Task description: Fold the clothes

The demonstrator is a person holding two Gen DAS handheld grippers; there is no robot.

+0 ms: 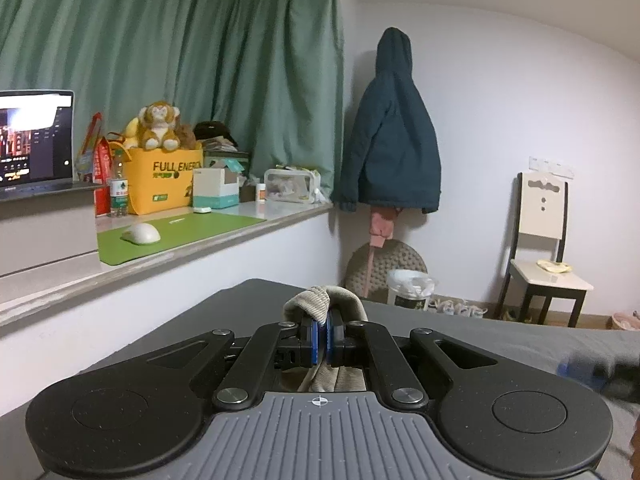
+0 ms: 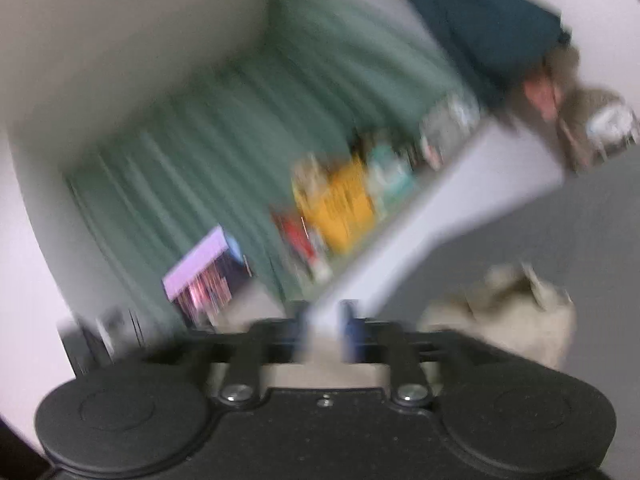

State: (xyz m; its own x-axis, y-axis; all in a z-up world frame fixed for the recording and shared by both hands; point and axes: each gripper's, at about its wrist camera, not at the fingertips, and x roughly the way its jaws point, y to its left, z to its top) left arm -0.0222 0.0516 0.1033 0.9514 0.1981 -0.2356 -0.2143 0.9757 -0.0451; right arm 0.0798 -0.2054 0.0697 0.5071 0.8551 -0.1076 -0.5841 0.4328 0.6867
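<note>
Beige garment (image 1: 320, 300) pinched in left tool (image 1: 323, 340) over grey bed (image 1: 500, 332); right tool (image 2: 324, 332) gapes empty.

the beige ribbed corduroy-like cloth garment (image 1: 320, 298) looks soft and matt, its ridges fine. the left gripper (image 1: 322, 340) is matt black plastic with a faint speckle, shiny round metal screws, smooth blue pads and a grey ribbed rubbery plate. the grey bed sheet (image 1: 500, 332) is plain matt cloth. far left, the green pleated cloth curtain (image 1: 200, 60) hangs dull; the dark teal hooded jacket (image 1: 394, 140) looks padded and matt. the white wall (image 1: 520, 100) is smooth.
</note>
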